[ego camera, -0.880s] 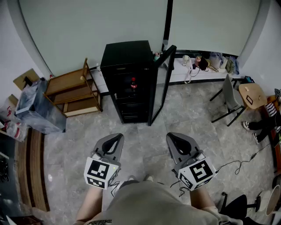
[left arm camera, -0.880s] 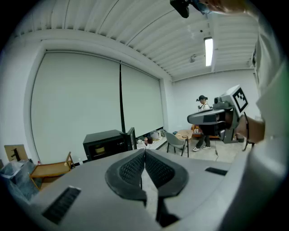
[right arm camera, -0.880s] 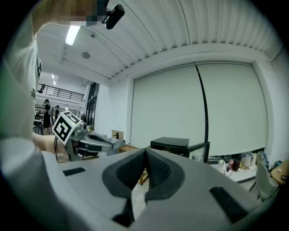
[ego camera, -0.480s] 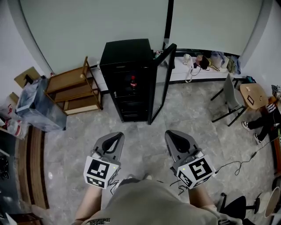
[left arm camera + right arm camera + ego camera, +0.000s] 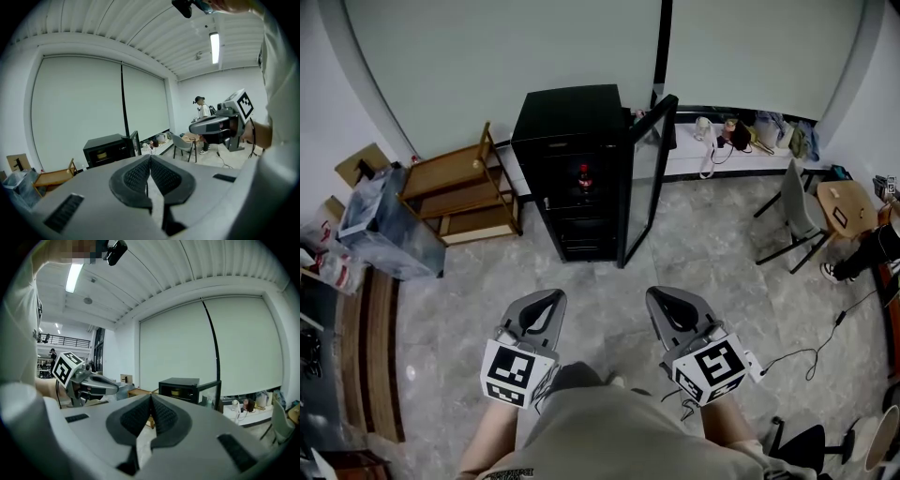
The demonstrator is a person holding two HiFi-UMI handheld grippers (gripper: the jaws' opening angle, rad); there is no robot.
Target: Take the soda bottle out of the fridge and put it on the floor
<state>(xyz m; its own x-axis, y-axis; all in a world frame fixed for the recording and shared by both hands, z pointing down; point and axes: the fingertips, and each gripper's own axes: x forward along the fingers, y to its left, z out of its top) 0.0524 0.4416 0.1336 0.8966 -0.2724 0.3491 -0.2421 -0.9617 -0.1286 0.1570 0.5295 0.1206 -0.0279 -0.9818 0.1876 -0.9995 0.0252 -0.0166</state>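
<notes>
Across the grey floor (image 5: 609, 272), a black fridge (image 5: 567, 117) stands with its door (image 5: 647, 173) open. The soda bottle (image 5: 584, 175) sits on a shelf inside. Both the left gripper (image 5: 549, 298) and right gripper (image 5: 662, 297) are squeezed tight on nothing, well apart from the fridge.

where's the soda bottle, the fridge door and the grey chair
soda bottle (image 5: 583, 180), head view, on its dark body under the red cap
fridge door (image 5: 646, 178), head view, middle of the open glass panel
grey chair (image 5: 794, 202), head view, on its backrest
</notes>
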